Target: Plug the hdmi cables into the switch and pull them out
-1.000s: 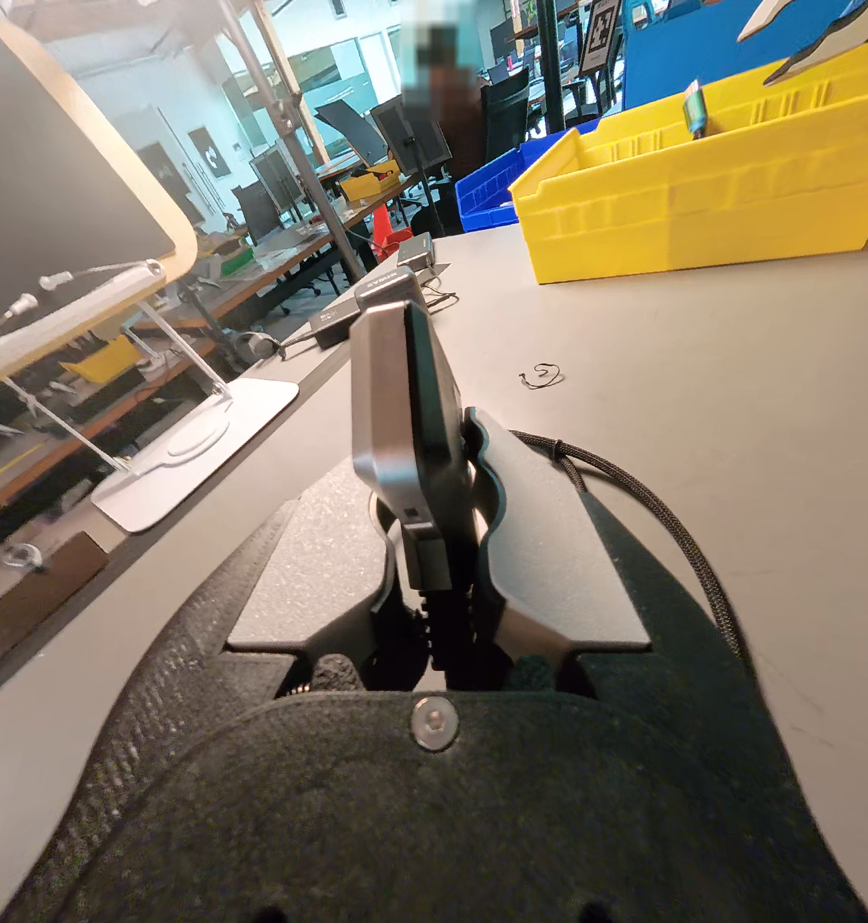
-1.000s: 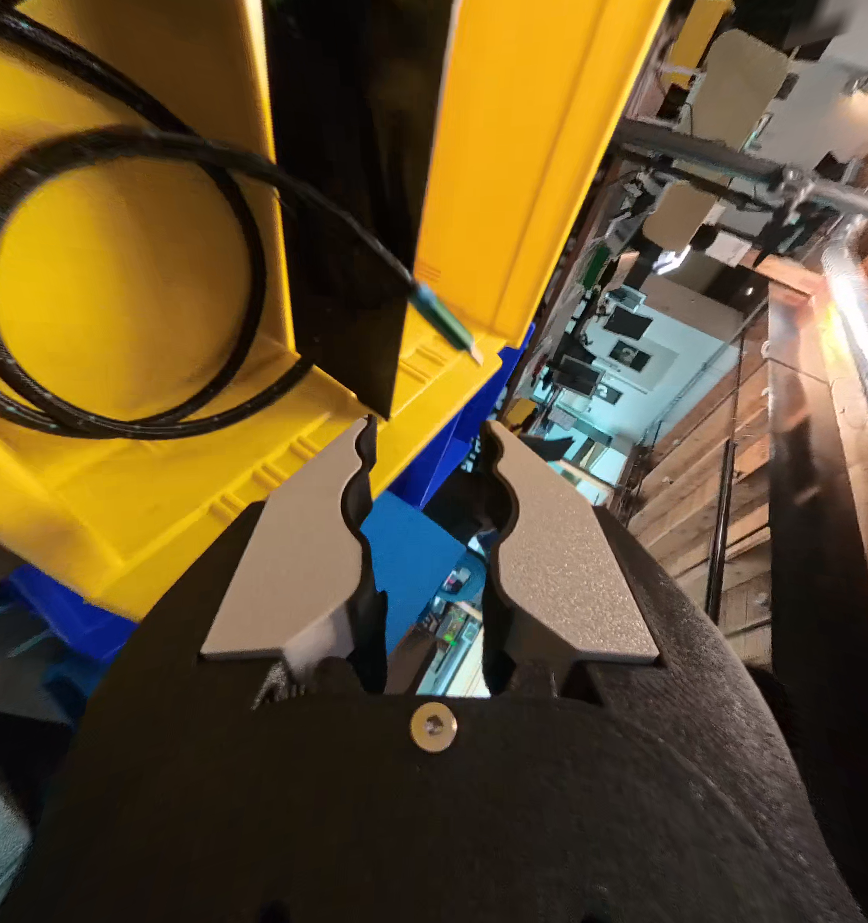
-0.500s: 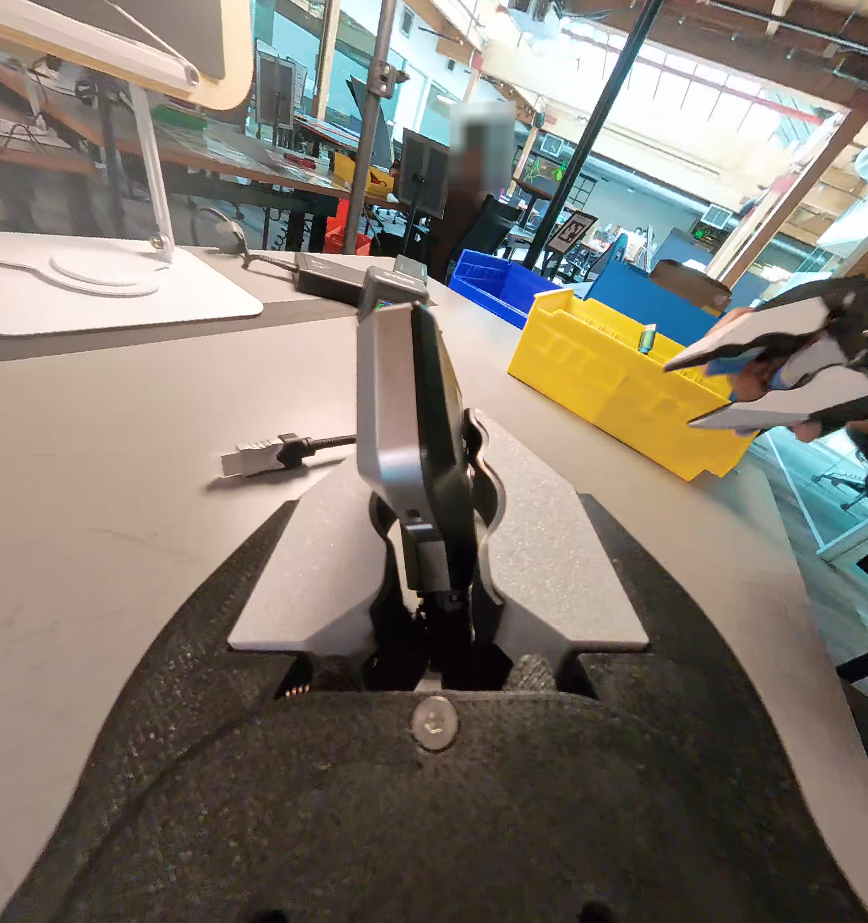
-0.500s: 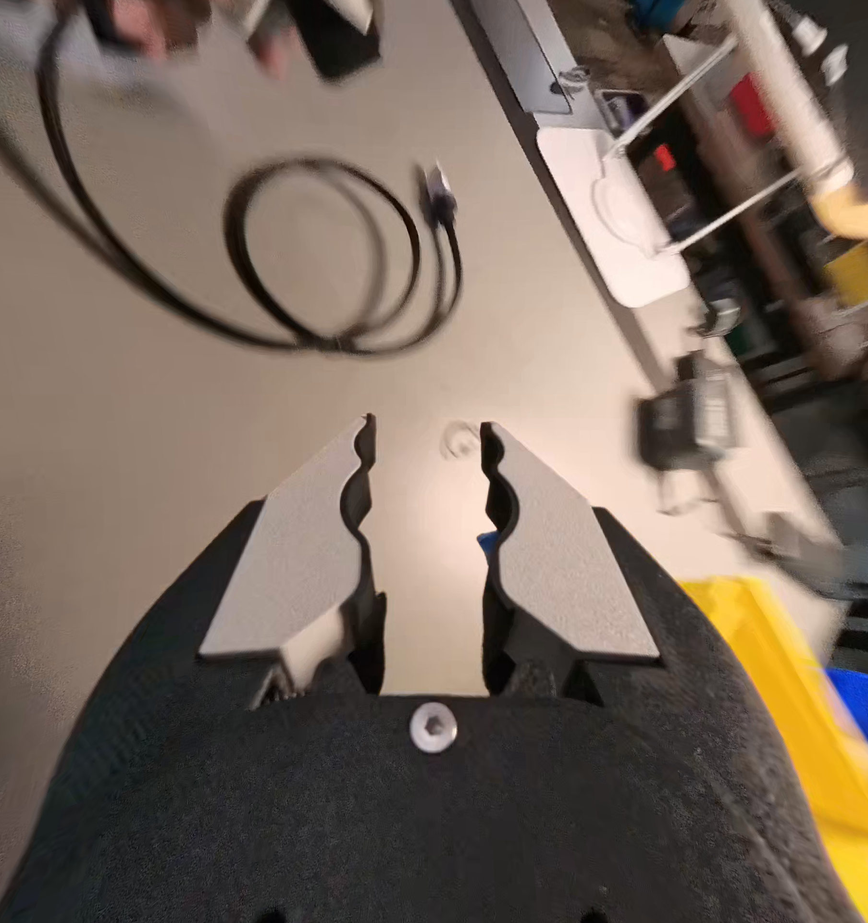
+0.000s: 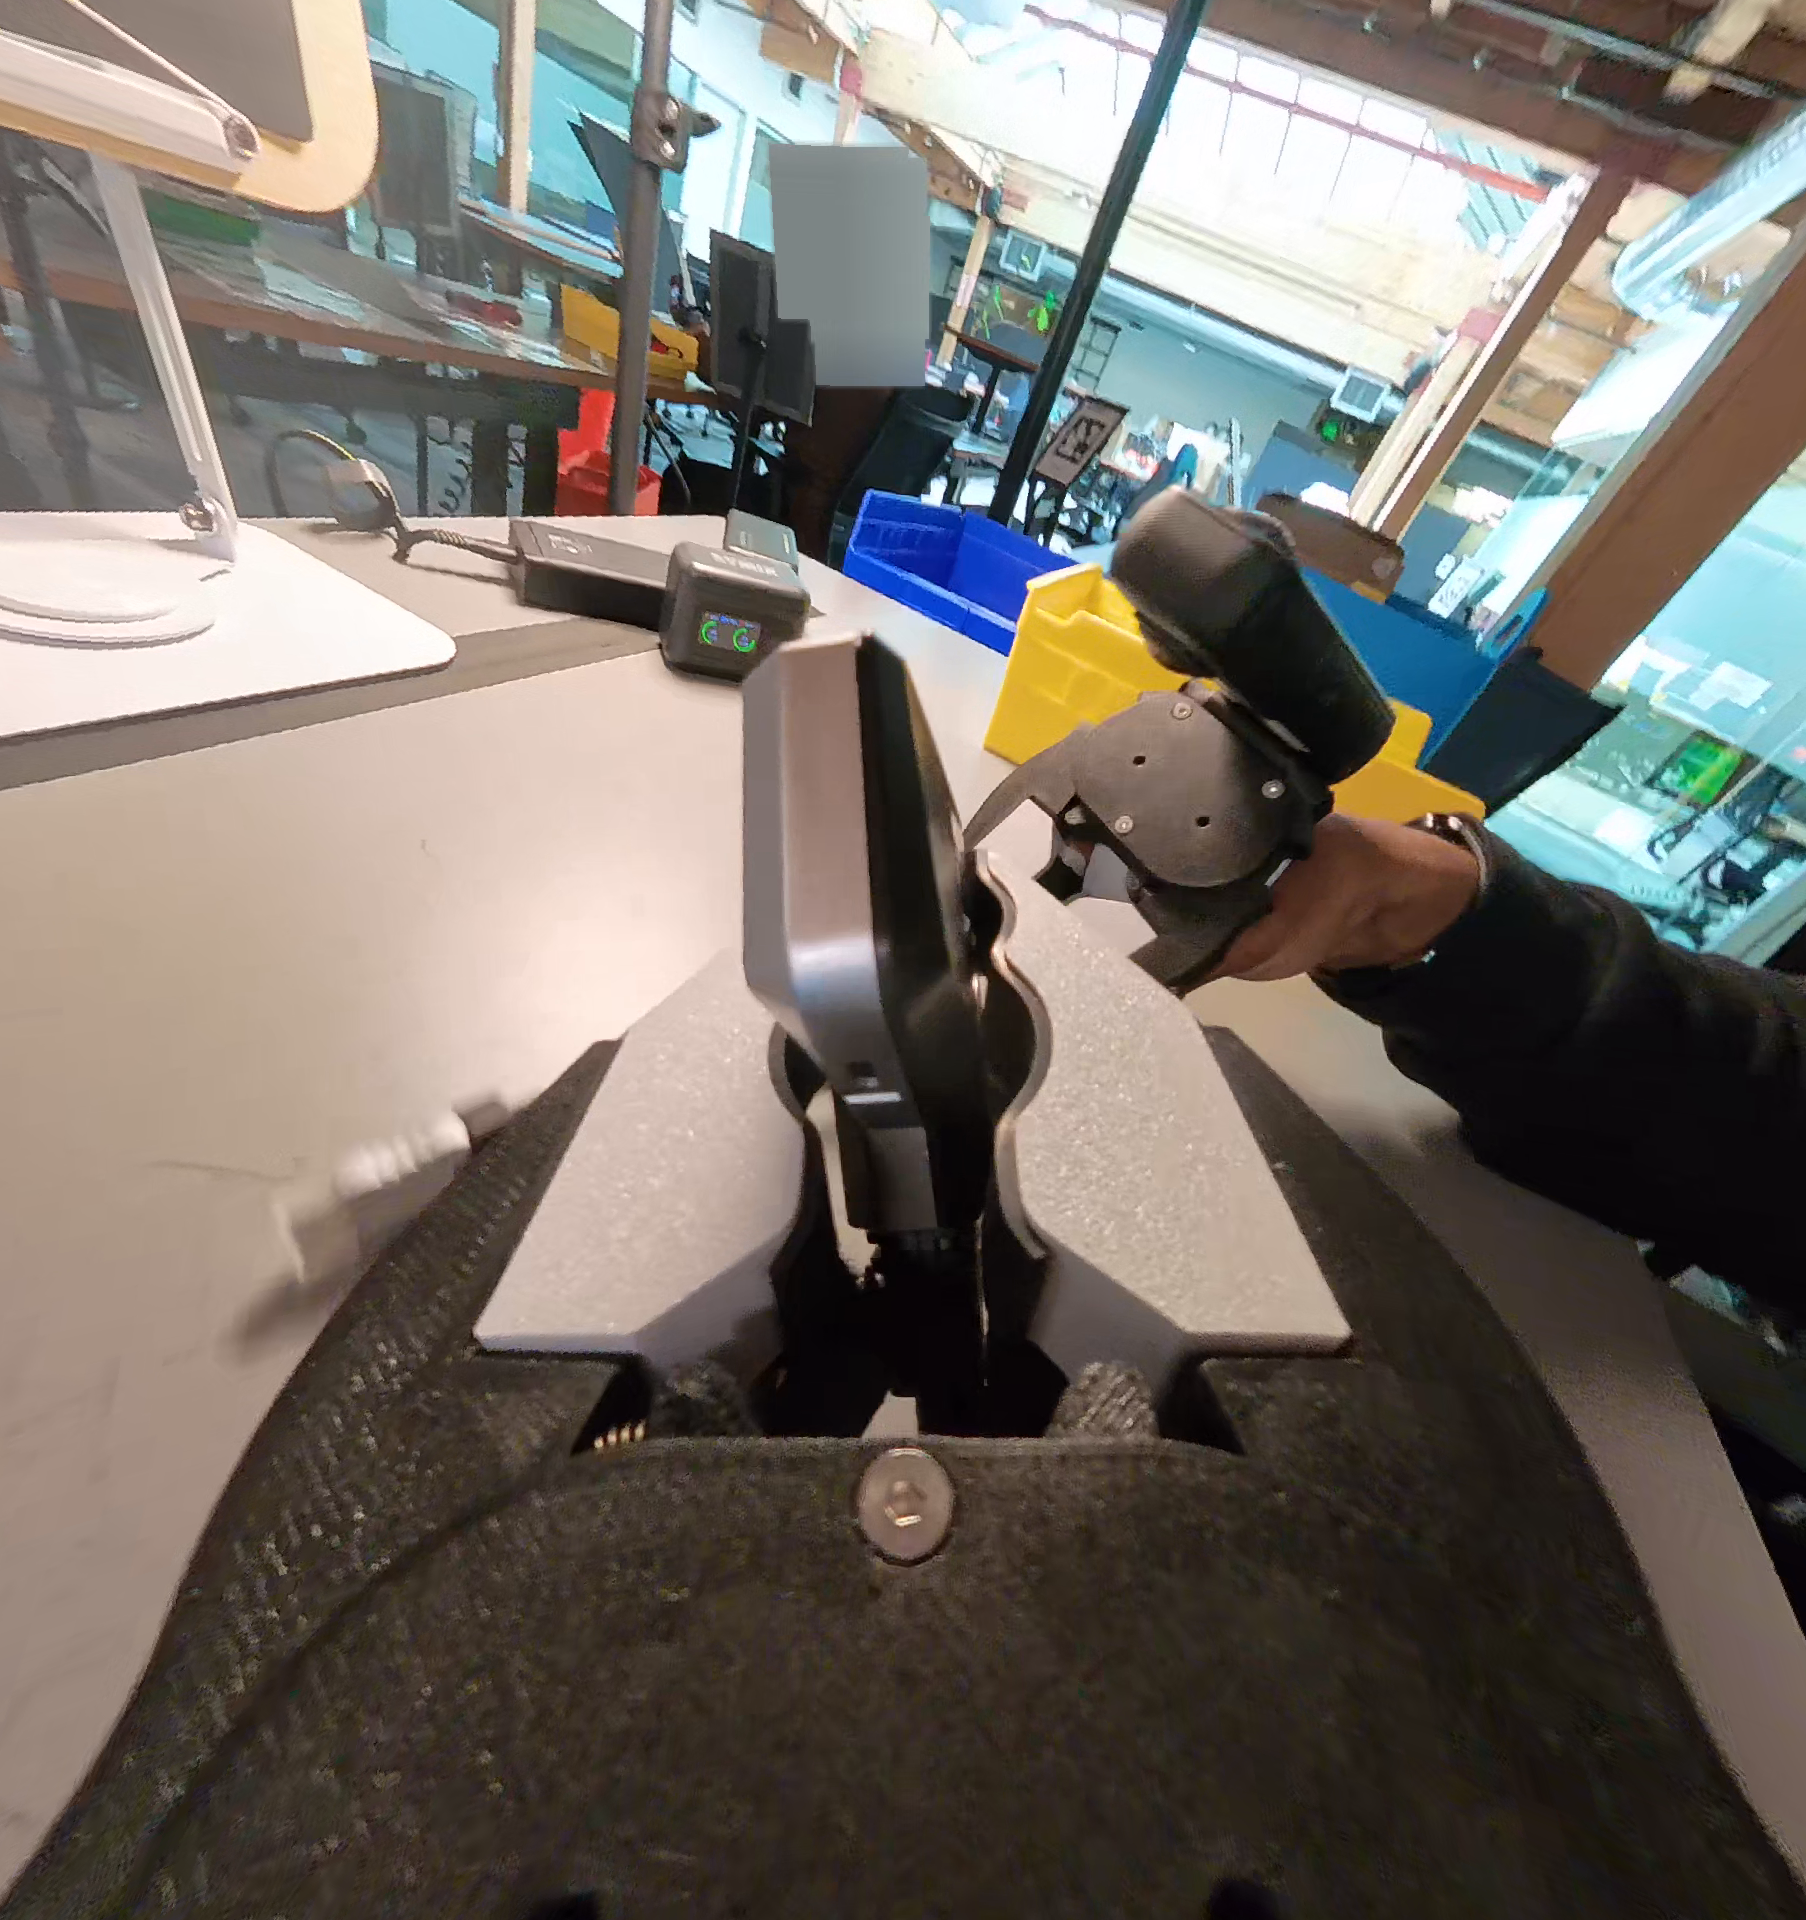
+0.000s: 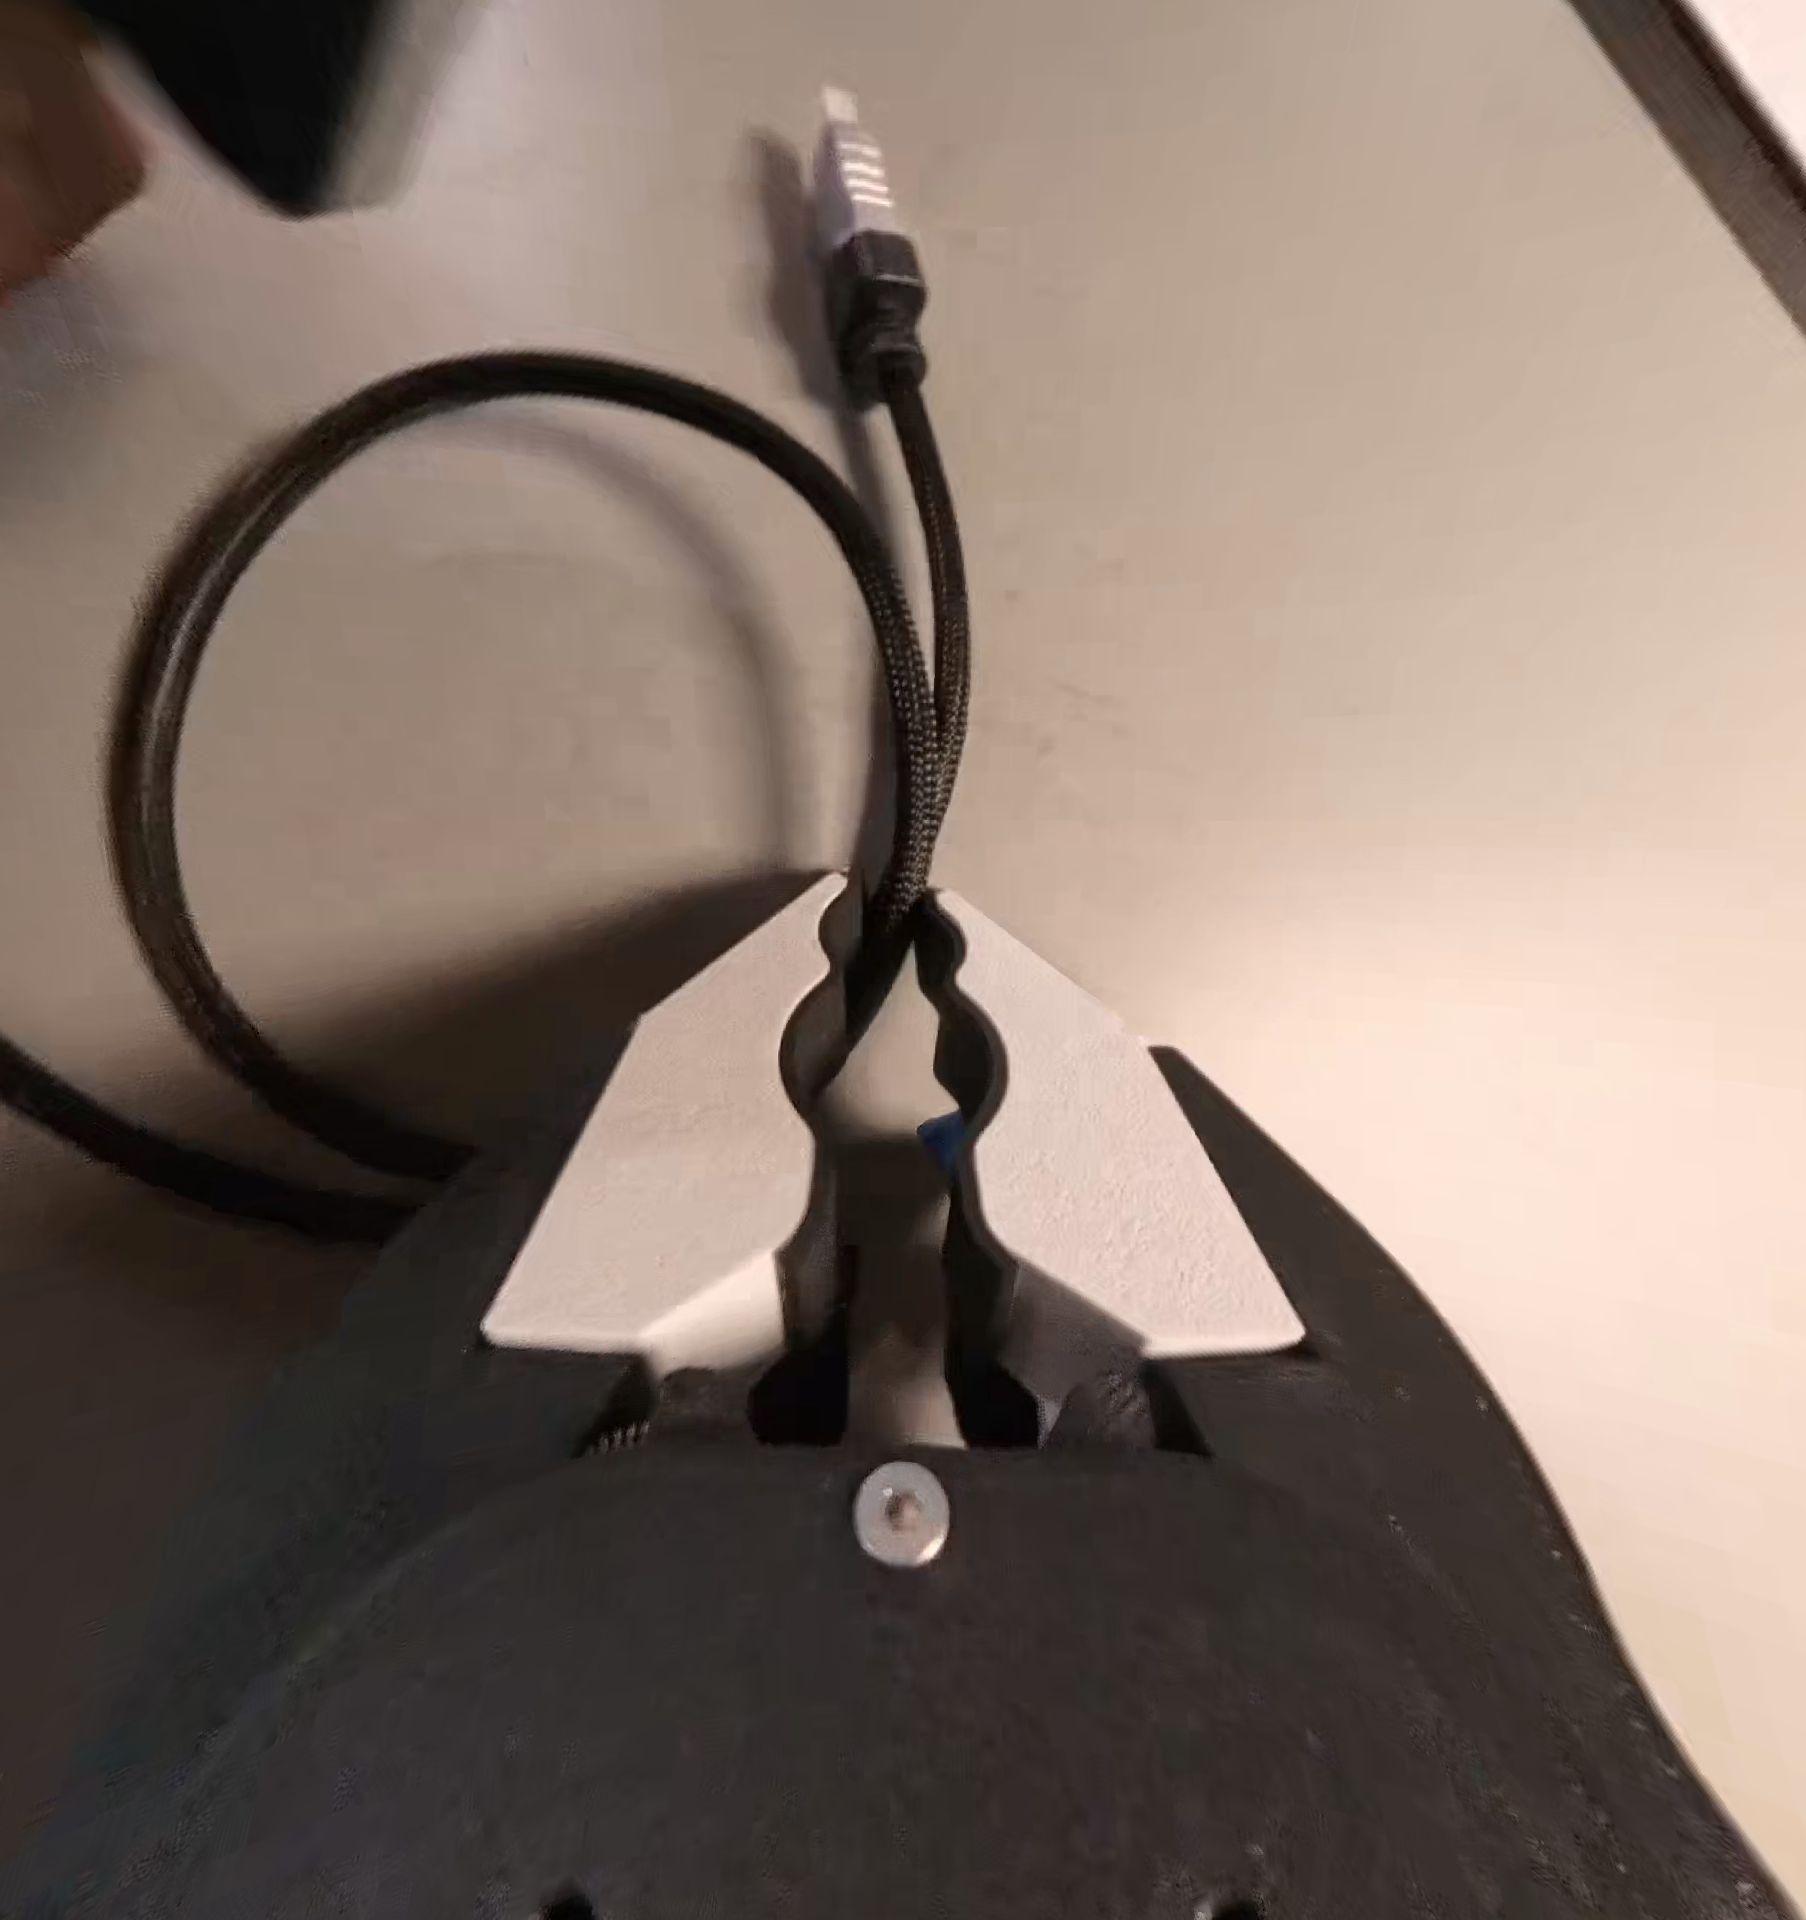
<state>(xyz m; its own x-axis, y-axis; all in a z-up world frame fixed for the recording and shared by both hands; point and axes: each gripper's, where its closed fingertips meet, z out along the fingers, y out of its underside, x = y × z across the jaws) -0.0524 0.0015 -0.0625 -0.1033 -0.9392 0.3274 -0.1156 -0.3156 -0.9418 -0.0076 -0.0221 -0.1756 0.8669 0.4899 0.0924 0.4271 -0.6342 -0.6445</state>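
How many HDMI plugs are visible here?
2: one plug seated in the switch held by the left fingers, one plug loose on the table ahead of the right fingers. Others may be hidden.

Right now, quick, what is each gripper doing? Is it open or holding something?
Left gripper: closed on the grey switch, holding it upright.
Right gripper: fingers closed around the black braided cable near its plug.
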